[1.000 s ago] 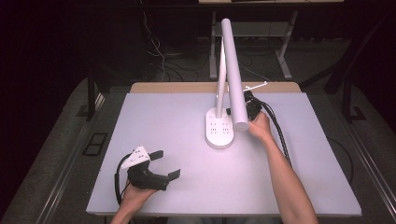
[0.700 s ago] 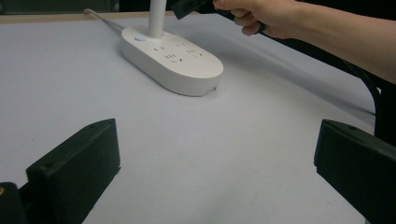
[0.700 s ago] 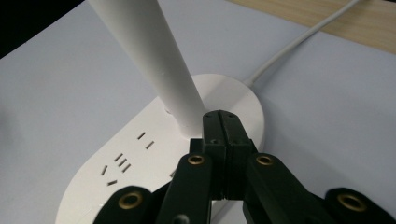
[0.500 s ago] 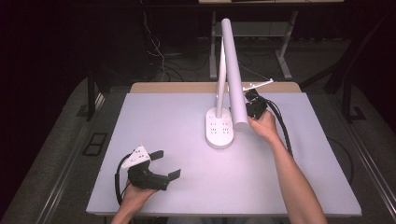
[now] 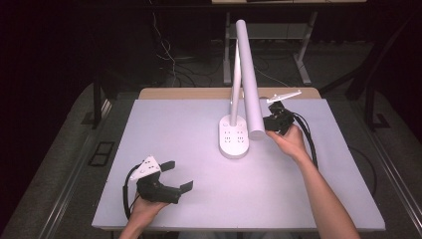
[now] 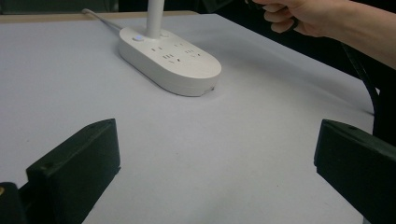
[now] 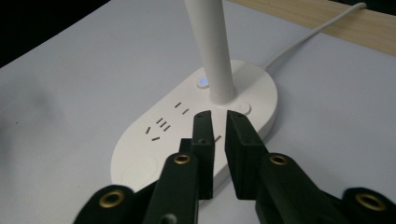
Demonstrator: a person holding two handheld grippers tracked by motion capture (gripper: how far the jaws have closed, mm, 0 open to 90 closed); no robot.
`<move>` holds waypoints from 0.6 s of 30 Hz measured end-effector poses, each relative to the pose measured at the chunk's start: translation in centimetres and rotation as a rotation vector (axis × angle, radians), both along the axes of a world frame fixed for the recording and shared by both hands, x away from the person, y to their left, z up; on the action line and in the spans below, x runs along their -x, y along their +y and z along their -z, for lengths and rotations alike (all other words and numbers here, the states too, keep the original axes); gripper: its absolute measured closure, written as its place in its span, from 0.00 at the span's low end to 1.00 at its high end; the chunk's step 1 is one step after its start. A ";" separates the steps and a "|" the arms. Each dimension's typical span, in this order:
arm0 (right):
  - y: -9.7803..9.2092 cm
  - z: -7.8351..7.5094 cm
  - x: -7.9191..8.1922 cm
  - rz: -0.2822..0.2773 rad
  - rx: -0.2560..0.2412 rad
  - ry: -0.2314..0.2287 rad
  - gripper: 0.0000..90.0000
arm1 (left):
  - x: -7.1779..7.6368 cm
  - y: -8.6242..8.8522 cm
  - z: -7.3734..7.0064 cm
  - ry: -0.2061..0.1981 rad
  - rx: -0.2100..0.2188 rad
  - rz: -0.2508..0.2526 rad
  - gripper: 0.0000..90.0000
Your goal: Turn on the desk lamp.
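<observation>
High view: a white desk lamp (image 5: 234,137) stands on the pale tabletop (image 5: 174,124), its oval base carrying socket slots, its upright stem (image 5: 234,84) rising from the far end of the base and its long tubular head (image 5: 250,79) sloping down toward the person's right hand (image 5: 288,142). The right gripper (image 5: 271,121) is held just beside the lower end of the lamp head, to the right of the base; its cable (image 5: 309,142) trails back along the forearm. The left gripper (image 5: 176,174) rests at the near left of the tabletop, well apart from the lamp, held in the left hand (image 5: 144,209), with its jaws spread wide and nothing between them. Left gripper view: both black jaws stand far apart over bare tabletop, the lamp base (image 6: 168,58) lying ahead. Right gripper view: the jaws are nearly together with a narrow gap, holding nothing, poised just above the base (image 7: 196,130) near the stem (image 7: 210,51); a small lit blue button (image 7: 202,83) sits beside the stem, and the lamp's white cord (image 7: 317,32) runs off toward the wooden table edge (image 7: 336,23).
</observation>
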State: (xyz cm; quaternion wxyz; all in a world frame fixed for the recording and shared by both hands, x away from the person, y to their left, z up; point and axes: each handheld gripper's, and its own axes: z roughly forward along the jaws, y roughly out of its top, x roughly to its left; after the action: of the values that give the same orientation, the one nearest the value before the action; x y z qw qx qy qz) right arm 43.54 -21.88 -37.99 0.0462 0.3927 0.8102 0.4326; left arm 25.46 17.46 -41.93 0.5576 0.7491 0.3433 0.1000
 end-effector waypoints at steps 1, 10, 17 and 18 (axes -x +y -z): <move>-0.2 -0.2 0.6 0.006 0.004 -0.003 0.82 | 0.0 0.0 0.0 0.000 0.001 0.000 0.00; -1.4 -0.9 3.0 0.036 0.007 -0.031 0.49 | 0.0 -0.1 0.0 0.000 -0.001 -0.002 0.00; -2.4 -1.8 5.8 0.029 -0.017 -0.062 0.10 | 0.0 0.0 0.0 -0.003 0.013 -0.010 0.00; -2.5 -1.8 6.2 0.022 -0.026 -0.060 0.06 | 0.0 0.0 0.0 -0.003 0.011 -0.011 0.00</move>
State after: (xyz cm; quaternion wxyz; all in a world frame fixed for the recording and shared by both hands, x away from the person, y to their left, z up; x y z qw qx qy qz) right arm 37.30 -24.42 -36.20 0.0702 0.3890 0.7985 0.4541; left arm 25.46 17.42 -41.94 0.5615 0.7442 0.3470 0.1022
